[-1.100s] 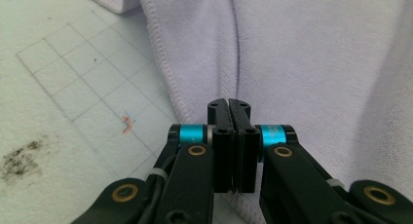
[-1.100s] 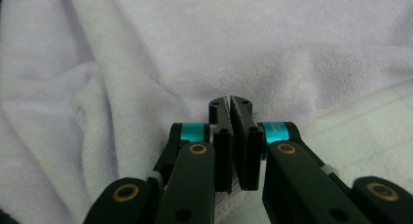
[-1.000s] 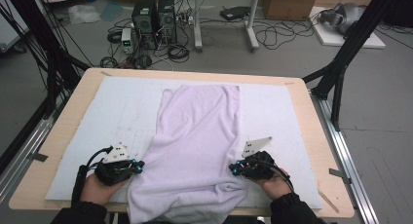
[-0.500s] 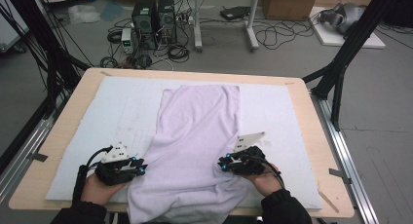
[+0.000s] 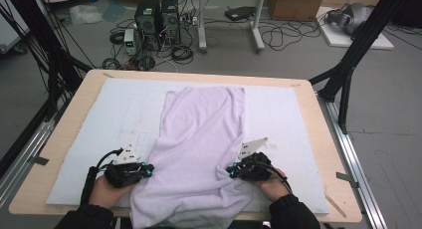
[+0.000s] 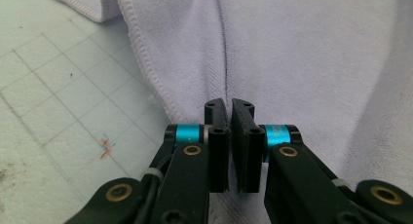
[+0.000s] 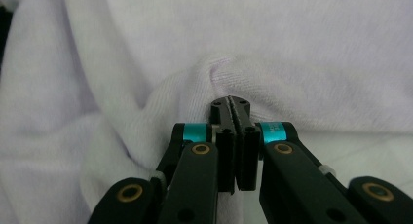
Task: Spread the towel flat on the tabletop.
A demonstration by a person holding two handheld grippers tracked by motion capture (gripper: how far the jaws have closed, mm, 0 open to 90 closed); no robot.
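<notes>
From above: lilac towel (image 5: 201,149) spread lengthwise down the white mat (image 5: 89,119), near end draped over the table edge (image 5: 40,199); left gripper (image 5: 144,168) and right gripper (image 5: 231,170) at its side hems. Left gripper view: jaws pinched on the hem. Right gripper view: clamped on a bunched fold. Probably early; no fold yet made.

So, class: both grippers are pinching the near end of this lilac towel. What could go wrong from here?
1. The right gripper pinches only a small bunched fold of the towel, so it may slip free.
2. The left gripper bites near the hemmed edge, a thin hold.
3. The near end overhangs the table edge and could drag.
</notes>
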